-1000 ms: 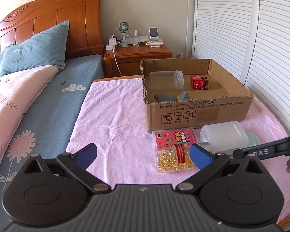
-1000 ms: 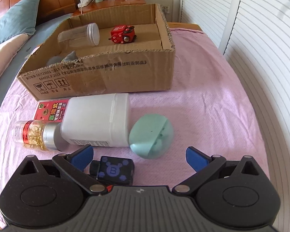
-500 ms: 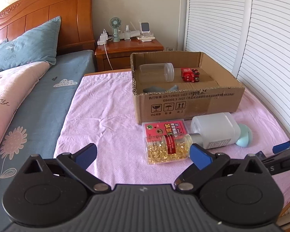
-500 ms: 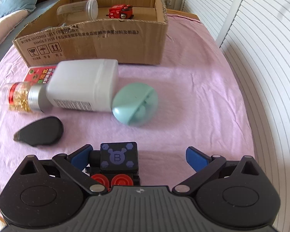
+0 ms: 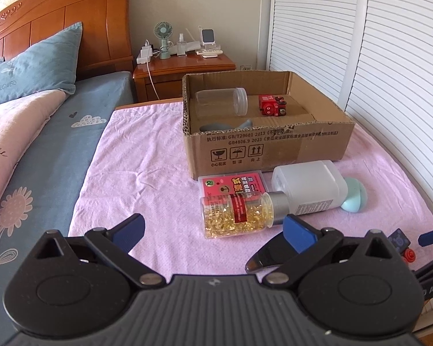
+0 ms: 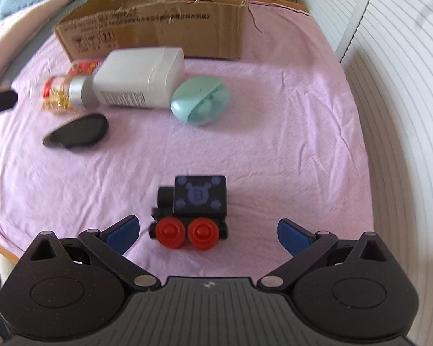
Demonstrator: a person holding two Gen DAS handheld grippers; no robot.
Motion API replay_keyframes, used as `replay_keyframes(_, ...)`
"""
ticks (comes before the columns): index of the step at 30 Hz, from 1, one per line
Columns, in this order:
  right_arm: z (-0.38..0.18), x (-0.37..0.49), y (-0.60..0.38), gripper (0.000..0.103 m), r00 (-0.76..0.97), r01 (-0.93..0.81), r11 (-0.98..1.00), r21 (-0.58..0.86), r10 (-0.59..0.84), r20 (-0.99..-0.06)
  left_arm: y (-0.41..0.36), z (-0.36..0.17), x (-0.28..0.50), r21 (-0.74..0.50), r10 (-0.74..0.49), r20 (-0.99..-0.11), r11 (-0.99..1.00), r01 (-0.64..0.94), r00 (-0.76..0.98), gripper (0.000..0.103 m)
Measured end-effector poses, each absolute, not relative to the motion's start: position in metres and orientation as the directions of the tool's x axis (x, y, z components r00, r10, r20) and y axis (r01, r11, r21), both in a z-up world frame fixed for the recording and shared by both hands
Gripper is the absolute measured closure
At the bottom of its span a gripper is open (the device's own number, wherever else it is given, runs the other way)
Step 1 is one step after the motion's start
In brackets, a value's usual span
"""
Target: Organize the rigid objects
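Note:
A dark toy train (image 6: pixel 192 212) with red wheels sits on the pink cloth (image 6: pixel 274 150), just ahead of my open, empty right gripper (image 6: pixel 207 230); it also shows in the left wrist view (image 5: pixel 401 243). Beyond it lie a mint case (image 6: pixel 200 101), a white bottle (image 6: pixel 138 76), a capsule bottle (image 6: pixel 57 95) and a black flat object (image 6: pixel 78 129). My left gripper (image 5: pixel 213 229) is open and empty, in front of the capsule bottle (image 5: pixel 239 213). The cardboard box (image 5: pixel 274 150) holds a clear jar (image 5: pixel 222 105) and a red toy (image 5: pixel 272 105).
A red flat pack (image 5: pixel 231 186) lies under the bottles. A bed with pillows (image 5: pixel 34 66) is at the left, a nightstand (image 5: pixel 184 66) behind the box, and white louvred doors (image 5: pixel 389 72) run along the right. The cloth's near edge (image 6: pixel 3 252) is close.
Both grippers have pulled back toward the near edge. The toy train, earlier tucked between my right fingers, now stands ahead of them. The black flat object has come into the right view.

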State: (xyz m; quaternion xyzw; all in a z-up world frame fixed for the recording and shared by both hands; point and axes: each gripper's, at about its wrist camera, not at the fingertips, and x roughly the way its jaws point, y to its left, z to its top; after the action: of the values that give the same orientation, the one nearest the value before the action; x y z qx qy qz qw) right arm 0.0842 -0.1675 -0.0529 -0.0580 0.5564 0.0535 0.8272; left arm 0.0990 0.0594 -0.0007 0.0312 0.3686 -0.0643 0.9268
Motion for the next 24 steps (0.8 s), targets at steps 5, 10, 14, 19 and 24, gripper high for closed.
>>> replay_keyframes(5,-0.057,0.09,-0.18,0.0,0.374,-0.114,0.99,-0.088,-0.04,-0.927,0.059,-0.002,0.099,0.016,-0.095,-0.693,0.989,0.148,0.715,0.001)
replay_keyframes(10,-0.05,0.097,-0.203,0.0,0.421,-0.035,0.977,-0.209,-0.175,-0.89,0.058,-0.006,0.102,0.015,-0.095,-0.703,0.989,0.148,0.705,0.001)
replay_keyframes(14,-0.047,0.092,-0.207,0.0,0.385,-0.054,0.995,-0.078,-0.052,-0.921,0.055,-0.009,0.105,0.017,-0.096,-0.714,0.988,0.154,0.694,0.001)
replay_keyframes(19,-0.058,0.091,-0.192,0.0,0.393,-0.069,0.998,0.01,0.036,-0.919,0.052,-0.013,0.109,0.011,-0.107,-0.73,0.986,0.168,0.675,0.001)
replay_keyframes(24,-0.056,0.108,-0.18,0.0,0.47,-0.116,0.989,0.087,0.132,-0.873,0.052,-0.02,0.113,-0.007,-0.12,-0.75,0.985,0.174,0.65,0.001)
